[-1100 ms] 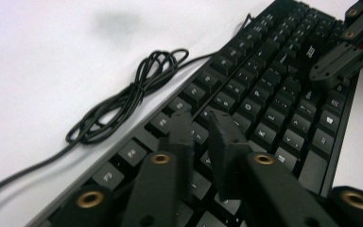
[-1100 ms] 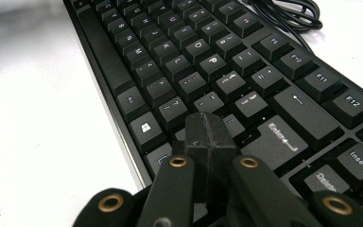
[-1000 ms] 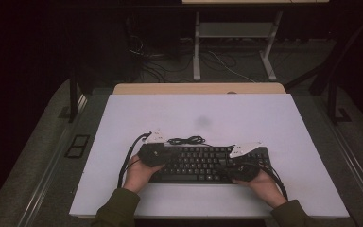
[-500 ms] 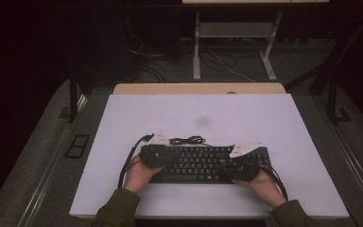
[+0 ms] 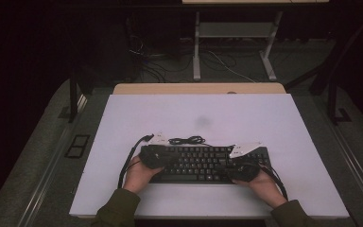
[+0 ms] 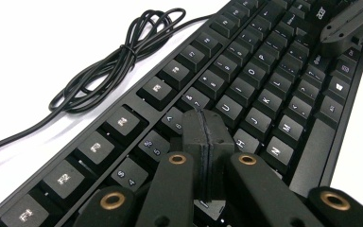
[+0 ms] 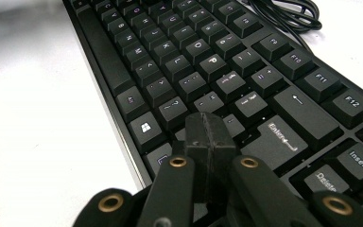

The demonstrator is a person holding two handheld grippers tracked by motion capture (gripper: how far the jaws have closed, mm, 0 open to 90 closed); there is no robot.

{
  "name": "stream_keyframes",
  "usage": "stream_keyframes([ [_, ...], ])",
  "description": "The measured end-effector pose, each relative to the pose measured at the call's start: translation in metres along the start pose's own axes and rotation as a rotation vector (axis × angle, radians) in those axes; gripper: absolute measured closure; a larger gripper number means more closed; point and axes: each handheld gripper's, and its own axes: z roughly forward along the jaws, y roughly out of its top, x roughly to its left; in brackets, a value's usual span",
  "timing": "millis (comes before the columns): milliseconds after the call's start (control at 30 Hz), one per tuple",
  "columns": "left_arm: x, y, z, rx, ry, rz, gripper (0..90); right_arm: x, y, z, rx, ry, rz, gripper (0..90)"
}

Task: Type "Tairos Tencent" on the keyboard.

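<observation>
Over the keyboard's (image 5: 203, 163) two ends, the left gripper (image 6: 207, 124) and right gripper (image 7: 209, 127) are hovering with jaws pressed together, gripping nothing, possibly touching keys. The keyboard is lying near the white tabletop's (image 5: 246, 118) front edge, its coiled cable (image 5: 186, 140) resting just behind it.
</observation>
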Motion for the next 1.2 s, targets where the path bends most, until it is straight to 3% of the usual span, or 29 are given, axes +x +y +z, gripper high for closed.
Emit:
stream_keyframes([
  [700, 0.0, 0.001, -0.005, -0.034, -0.012, -0.014, 86.9, 0.0, 0.0, 0.0, -0.001, -0.001, 0.001, 89.1],
  [1200, -0.006, 0.0, -0.013, -0.076, -0.016, 0.006, 65.2, -0.001, 0.002, -0.01, -0.089, 0.011, 0.009, 65.8],
])
